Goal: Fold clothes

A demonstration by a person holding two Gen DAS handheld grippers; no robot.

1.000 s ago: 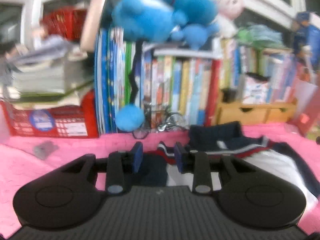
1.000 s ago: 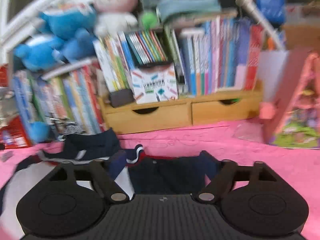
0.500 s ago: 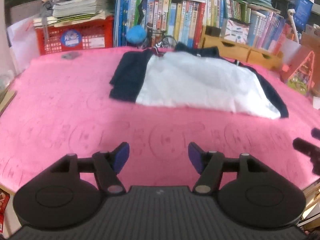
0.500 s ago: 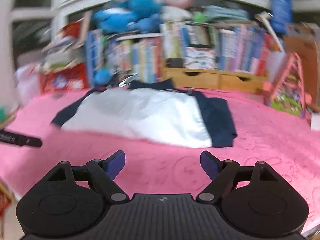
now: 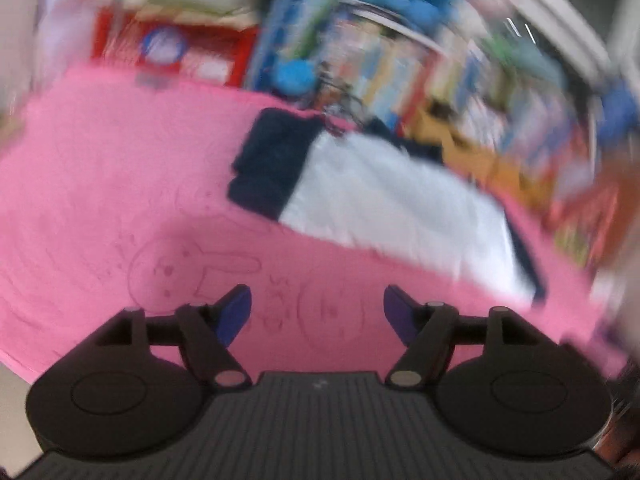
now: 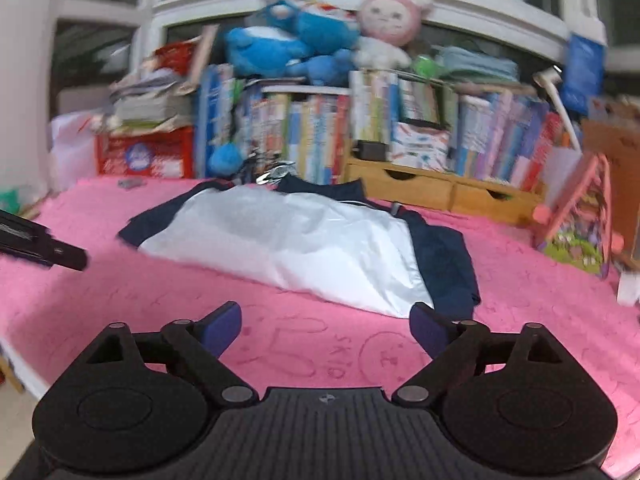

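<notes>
Smooth white shirt with navy sleeves (image 6: 288,246) lies flat on embossed fuzzy pink cloth (image 6: 160,300), 12 o'clock of both claws. Left gripper (image 5: 317,312) and right gripper (image 6: 325,326): fingers spread, empty.

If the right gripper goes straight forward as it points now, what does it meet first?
Probably the white and navy garment. The open right gripper points across bare pink cover toward its near hem; depth is uncertain, so it might brush the cover first.

Both handheld grippers hover with fingers spread wide and empty: the left gripper (image 5: 317,312), its view blurred, and the right gripper (image 6: 326,326), level and facing forward.
</notes>
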